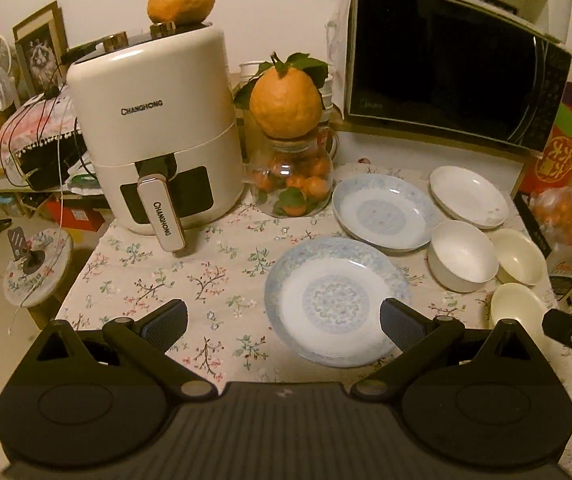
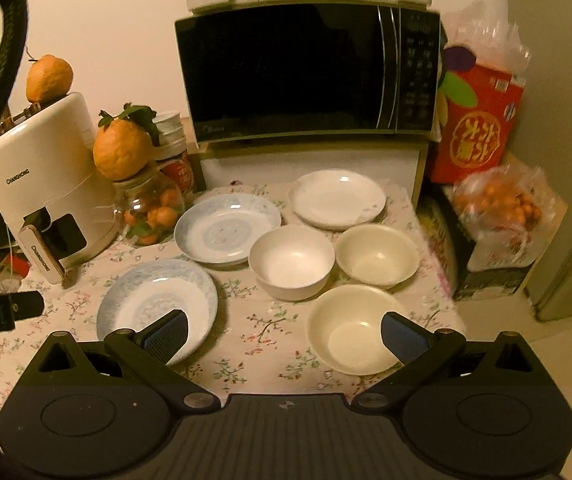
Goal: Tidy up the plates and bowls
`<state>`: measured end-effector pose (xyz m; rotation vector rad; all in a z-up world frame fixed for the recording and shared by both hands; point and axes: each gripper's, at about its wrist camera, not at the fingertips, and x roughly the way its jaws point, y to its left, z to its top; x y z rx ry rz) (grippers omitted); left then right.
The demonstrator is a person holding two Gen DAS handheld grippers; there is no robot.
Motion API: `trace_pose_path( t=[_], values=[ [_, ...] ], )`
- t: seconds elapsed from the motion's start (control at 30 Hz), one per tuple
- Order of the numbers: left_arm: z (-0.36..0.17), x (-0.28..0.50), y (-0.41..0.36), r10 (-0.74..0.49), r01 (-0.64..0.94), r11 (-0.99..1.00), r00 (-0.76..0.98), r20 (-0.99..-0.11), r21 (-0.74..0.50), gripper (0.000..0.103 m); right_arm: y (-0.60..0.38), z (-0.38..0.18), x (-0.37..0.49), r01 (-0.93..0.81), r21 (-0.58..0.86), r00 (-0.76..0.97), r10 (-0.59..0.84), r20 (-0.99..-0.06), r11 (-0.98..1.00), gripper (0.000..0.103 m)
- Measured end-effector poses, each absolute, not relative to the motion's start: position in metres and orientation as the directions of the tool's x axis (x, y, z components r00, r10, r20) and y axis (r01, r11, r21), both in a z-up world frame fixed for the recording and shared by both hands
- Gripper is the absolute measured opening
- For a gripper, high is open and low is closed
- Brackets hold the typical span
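Observation:
On the floral tablecloth lie two blue-patterned plates, a near one (image 1: 335, 300) (image 2: 158, 308) and a far one (image 1: 383, 210) (image 2: 228, 230), and a white plate (image 1: 469, 196) (image 2: 337, 198). A white bowl (image 1: 461, 256) (image 2: 291, 262) and two cream bowls, far (image 1: 519, 256) (image 2: 377, 258) and near (image 1: 519, 314) (image 2: 355, 328), stand beside them. My left gripper (image 1: 284, 322) is open above the near plate's left edge. My right gripper (image 2: 284, 334) is open between the near plate and the near cream bowl. Both are empty.
A white air fryer (image 1: 152, 132) (image 2: 42, 184) stands at the left. A glass jar of small oranges (image 1: 293, 178) (image 2: 150, 212) has a large orange on top. A black microwave (image 1: 445, 64) (image 2: 305, 72) is behind. A red box (image 2: 475, 124) and bagged fruit (image 2: 501, 208) sit at the right.

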<state>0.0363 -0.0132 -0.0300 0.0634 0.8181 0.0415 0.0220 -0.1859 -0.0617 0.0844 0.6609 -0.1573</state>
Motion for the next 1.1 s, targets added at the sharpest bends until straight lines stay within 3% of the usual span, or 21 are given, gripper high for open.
trace_pose_path(
  t=[0.57,0.83,1.1],
  values=[
    [-0.063,0.088,-0.014,0.055,-0.017,0.998,0.688,-0.723,0.06,0.103,-0.194,-0.088,0.066,0.168,0.07,0.749,-0.081,-0.657,0.983,0.098],
    [-0.079,0.11,-0.006,0.096,-0.025,0.994,0.686,-0.721,0.109,0.103,-0.191,-0.11,0.107,0.148,0.138,0.709,-0.008,-0.706,0.979,0.081],
    [-0.105,0.137,0.012,0.075,-0.048,0.997,0.648,-0.758,0.057,0.097,-0.173,-0.134,0.145,0.086,0.125,0.675,0.034,-0.737,0.988,0.075]
  ],
)
